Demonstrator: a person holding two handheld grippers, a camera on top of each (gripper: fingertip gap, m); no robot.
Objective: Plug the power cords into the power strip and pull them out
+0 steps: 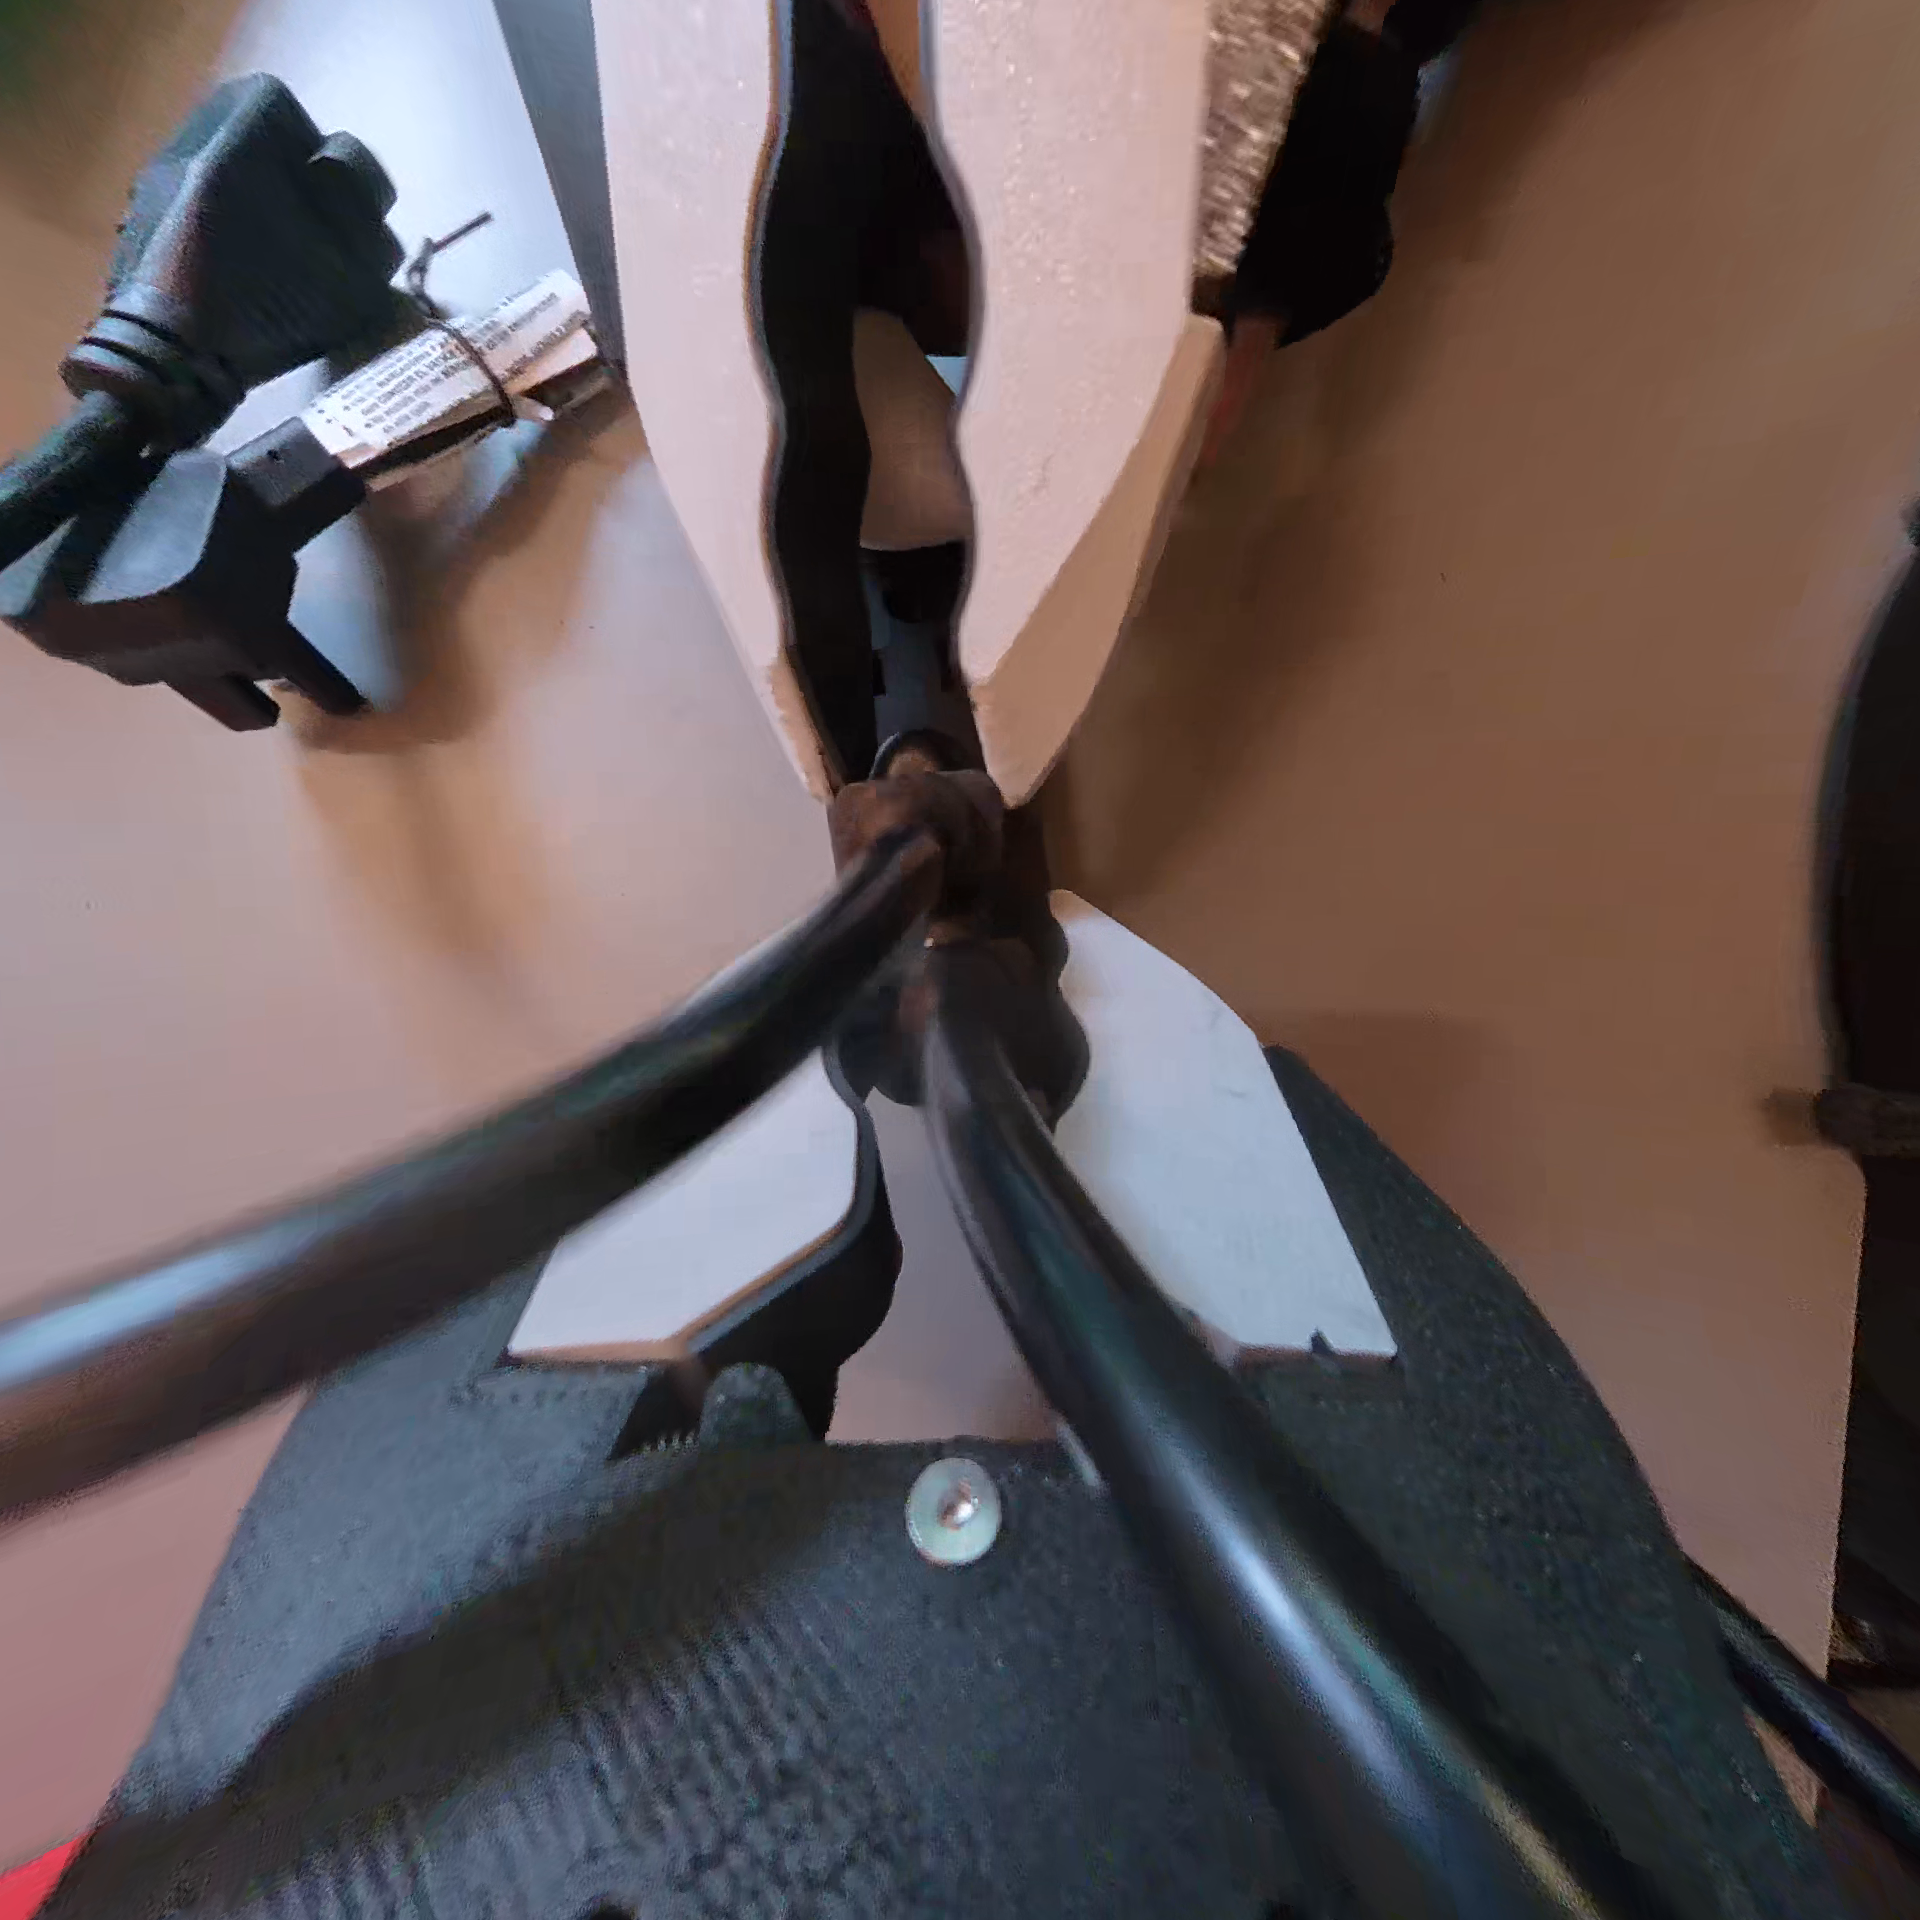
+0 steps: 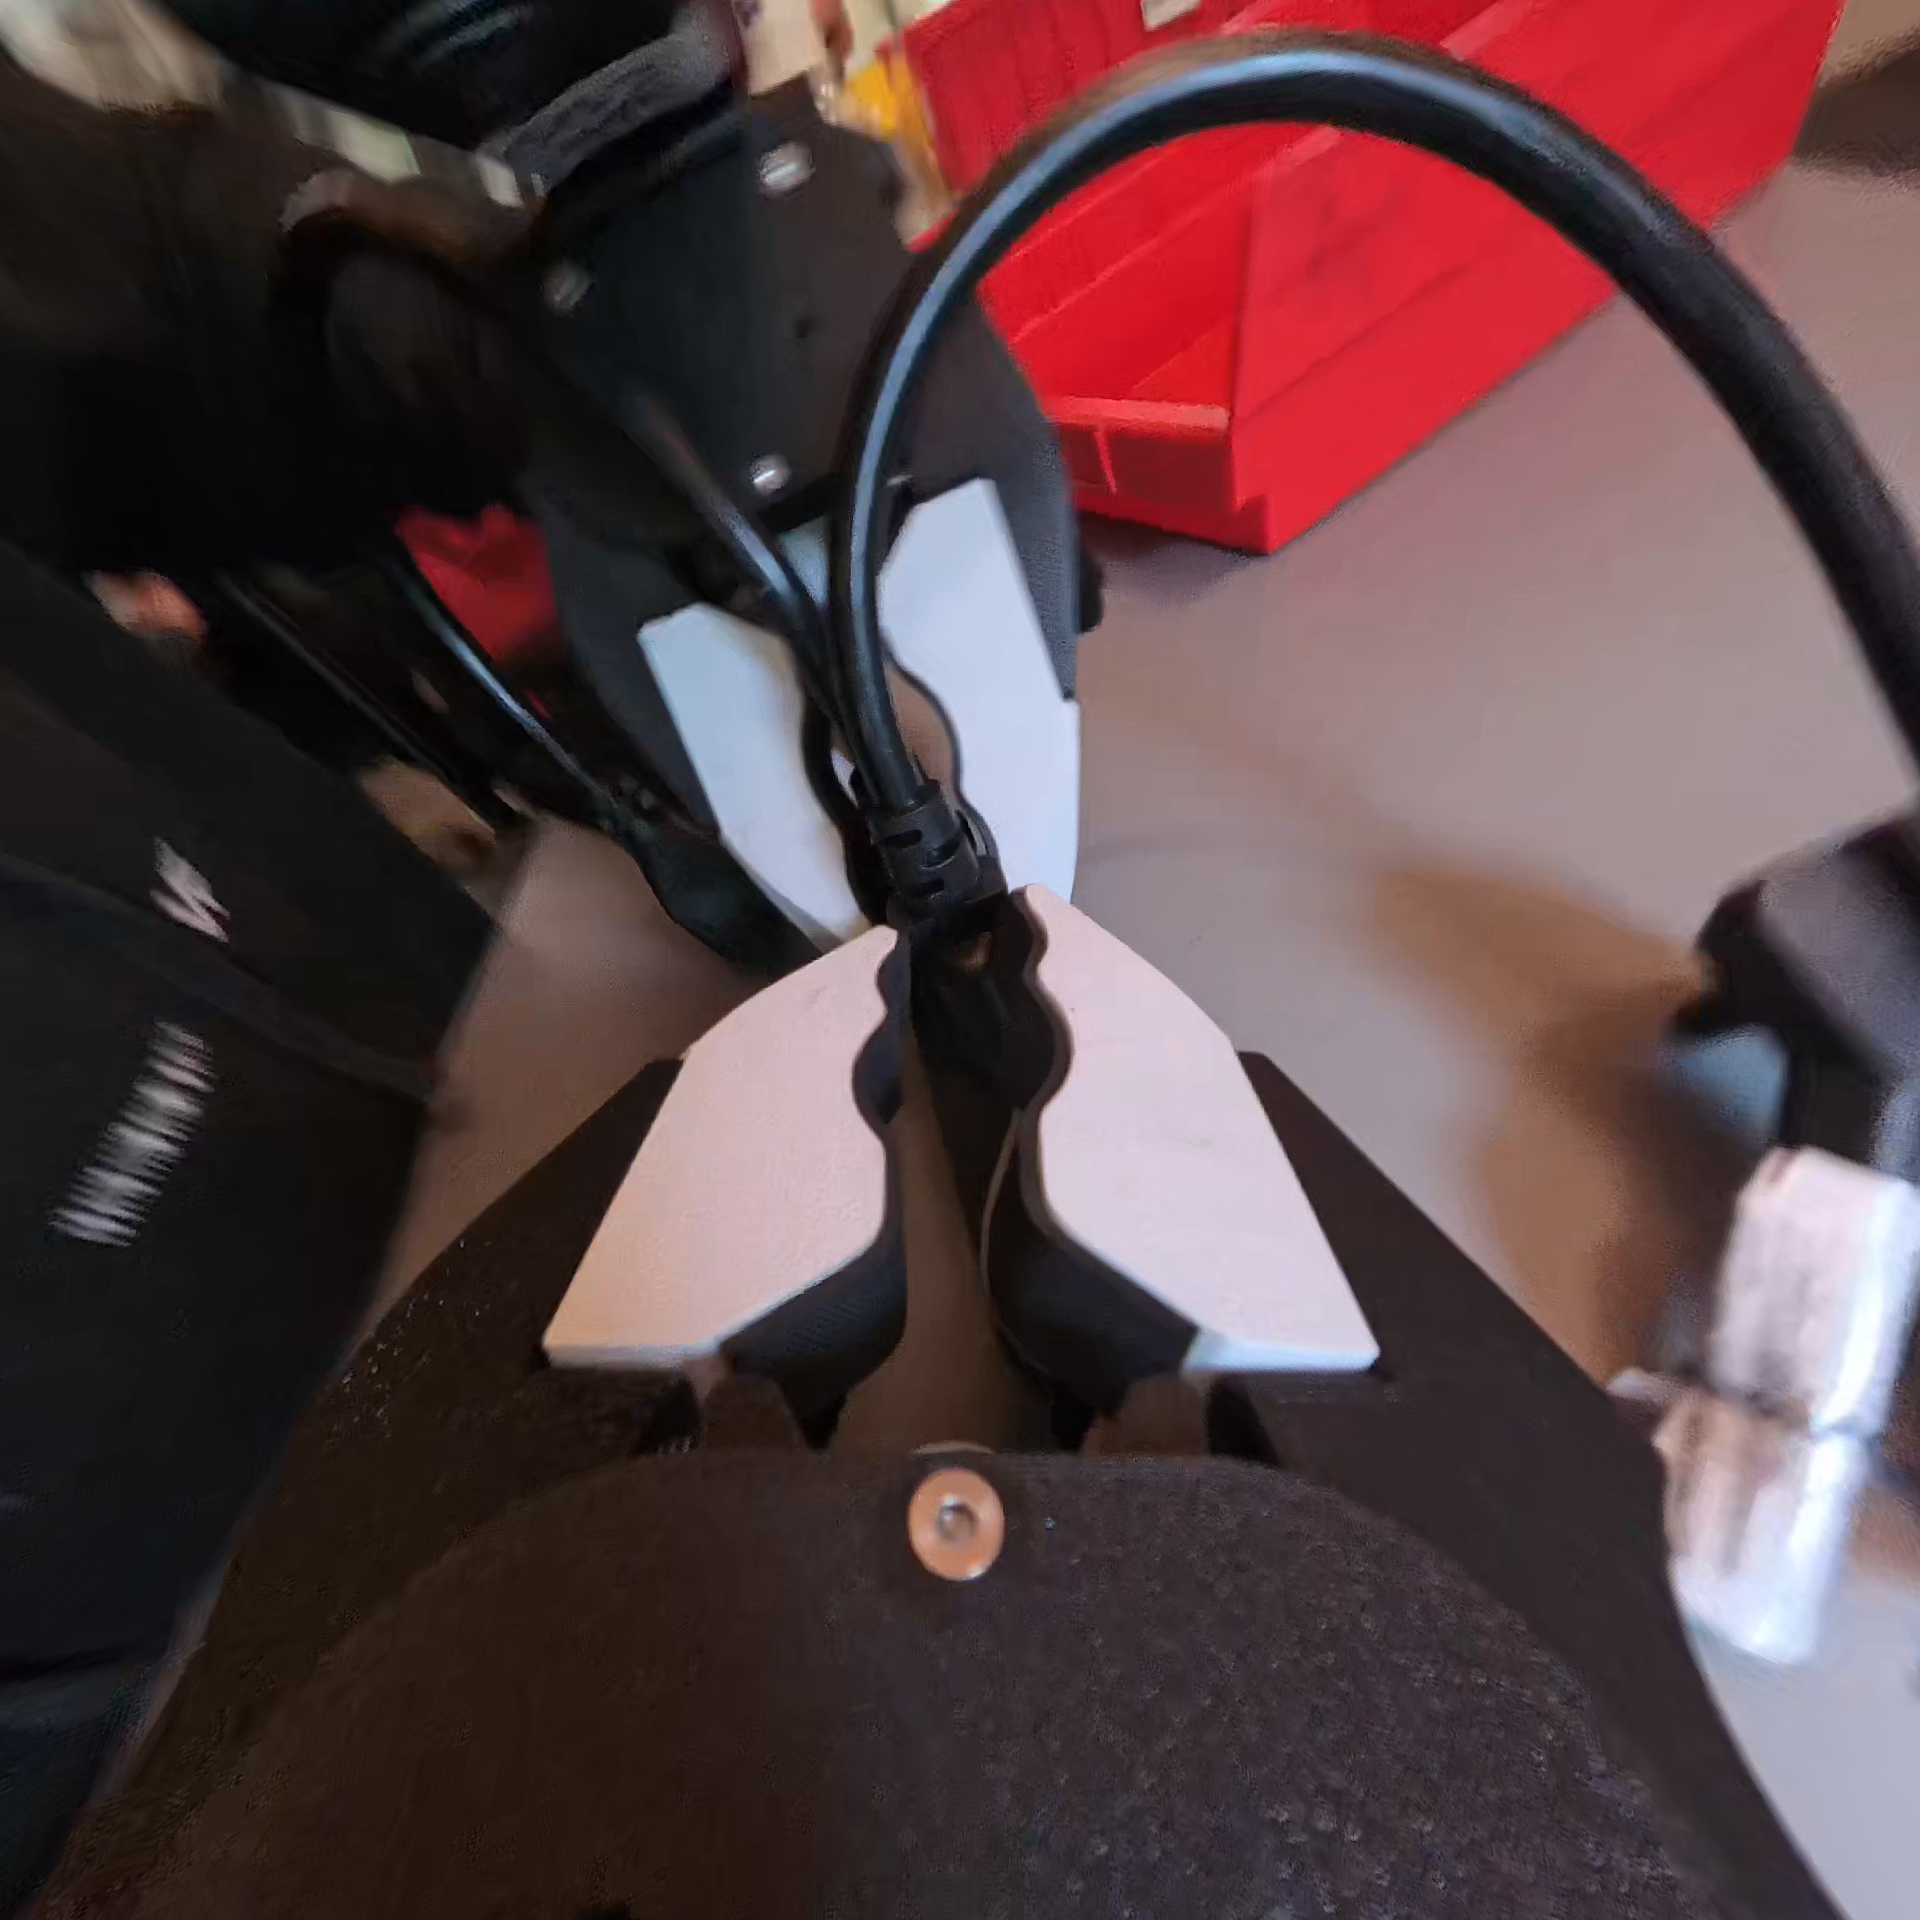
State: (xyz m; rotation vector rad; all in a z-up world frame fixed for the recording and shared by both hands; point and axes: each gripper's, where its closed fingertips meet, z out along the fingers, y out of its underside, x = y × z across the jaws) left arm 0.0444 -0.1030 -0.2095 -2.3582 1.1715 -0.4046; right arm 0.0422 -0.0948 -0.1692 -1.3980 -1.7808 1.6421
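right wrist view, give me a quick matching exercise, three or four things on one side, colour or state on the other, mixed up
Things:
1. right gripper
2. bin
3. cord
4. tag

Descriptions:
A. red, on the floor at the back
B. white, on a plug at the right edge
C. shut on a black plug
D. black, arching overhead

Pairs: 1-C, 2-A, 3-D, 4-B
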